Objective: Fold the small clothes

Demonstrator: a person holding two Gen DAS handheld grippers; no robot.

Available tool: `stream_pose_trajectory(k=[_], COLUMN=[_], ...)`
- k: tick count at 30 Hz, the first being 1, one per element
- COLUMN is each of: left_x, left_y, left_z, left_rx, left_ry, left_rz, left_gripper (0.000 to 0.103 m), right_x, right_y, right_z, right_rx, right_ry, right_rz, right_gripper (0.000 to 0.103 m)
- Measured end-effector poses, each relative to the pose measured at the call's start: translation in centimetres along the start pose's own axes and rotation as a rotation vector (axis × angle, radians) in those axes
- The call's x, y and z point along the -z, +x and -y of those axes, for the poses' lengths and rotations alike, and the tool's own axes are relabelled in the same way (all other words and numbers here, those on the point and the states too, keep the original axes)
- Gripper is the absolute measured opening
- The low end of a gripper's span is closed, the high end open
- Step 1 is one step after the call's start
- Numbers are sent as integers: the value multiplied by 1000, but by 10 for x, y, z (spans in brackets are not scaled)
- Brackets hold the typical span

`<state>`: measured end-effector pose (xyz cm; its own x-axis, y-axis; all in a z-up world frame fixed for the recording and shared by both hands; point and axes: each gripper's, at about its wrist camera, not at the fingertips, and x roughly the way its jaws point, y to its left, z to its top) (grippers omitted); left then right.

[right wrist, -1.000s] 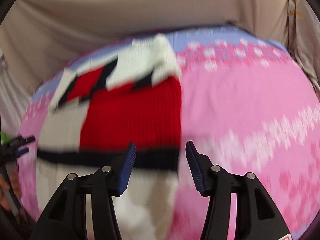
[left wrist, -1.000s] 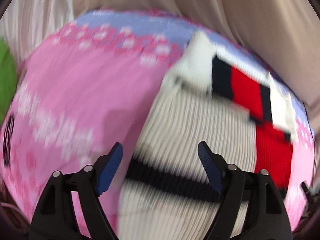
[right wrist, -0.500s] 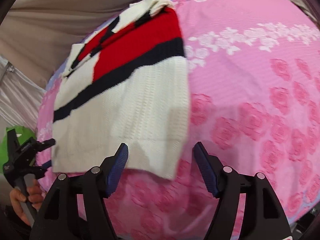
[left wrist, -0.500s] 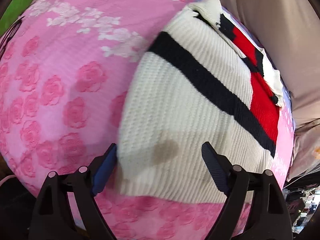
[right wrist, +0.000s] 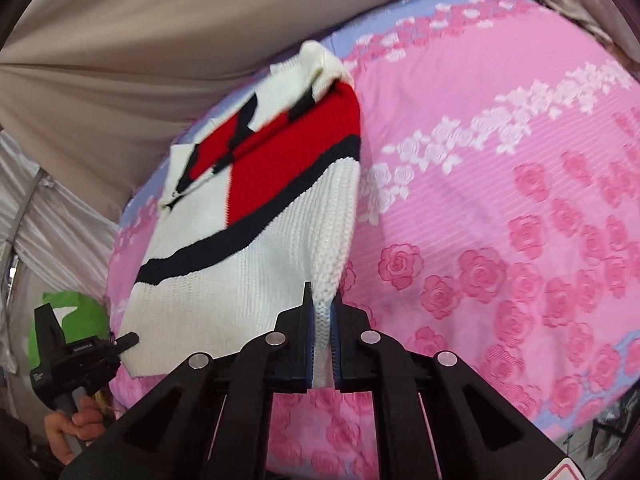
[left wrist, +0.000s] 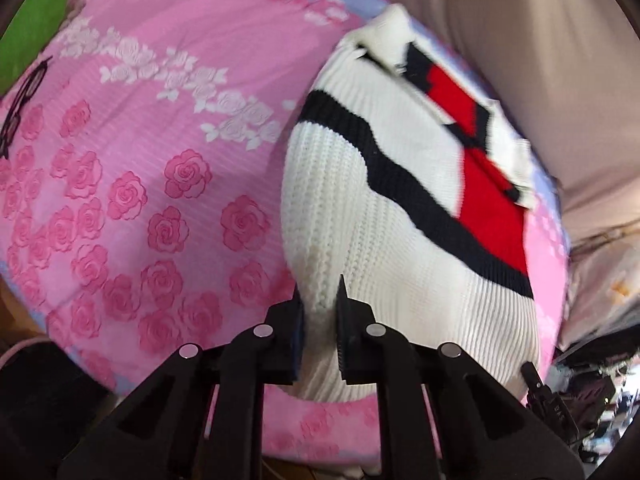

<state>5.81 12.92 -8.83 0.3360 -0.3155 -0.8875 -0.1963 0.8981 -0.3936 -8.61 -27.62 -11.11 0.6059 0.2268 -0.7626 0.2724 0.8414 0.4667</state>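
Sweater (left wrist: 400, 240) on bedspread (left wrist: 140, 160), curtain (right wrist: 120, 40) behind, eyeglasses (left wrist: 18, 108) far left

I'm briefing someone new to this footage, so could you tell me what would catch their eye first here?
The white knit sweater with its red block and black stripe stands out, lying on the pink rose-patterned bedspread. The left gripper and the right gripper are each shut on a corner of its near hem. A pair of glasses lies at the bedspread's far left edge.

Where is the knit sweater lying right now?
The sweater lies on the pink rose bedspread, along its edge nearest the beige curtain. Its near hem corners are pinched by the left gripper and the right gripper.
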Motion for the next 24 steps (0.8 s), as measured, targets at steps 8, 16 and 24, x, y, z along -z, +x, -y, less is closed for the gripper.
stream_pose_trajectory(k=[8,16,24], left_x=[60,112,22], left_y=[-63,-120,-138], left_z=[-11,-30,29], left_rx=[-15,-35,50], left_ry=[132,200,267], left_rz=[-82,-214,144], left_gripper=[12,10,7], right_x=[56,96,-51], right_y=[-56,-114,-82], right_z=[23,-5,-31], right_rx=[66,14,-55], right_ry=[-87,-235,-174], right_rz=[-170,-311,128], right_gripper=[6,6,6])
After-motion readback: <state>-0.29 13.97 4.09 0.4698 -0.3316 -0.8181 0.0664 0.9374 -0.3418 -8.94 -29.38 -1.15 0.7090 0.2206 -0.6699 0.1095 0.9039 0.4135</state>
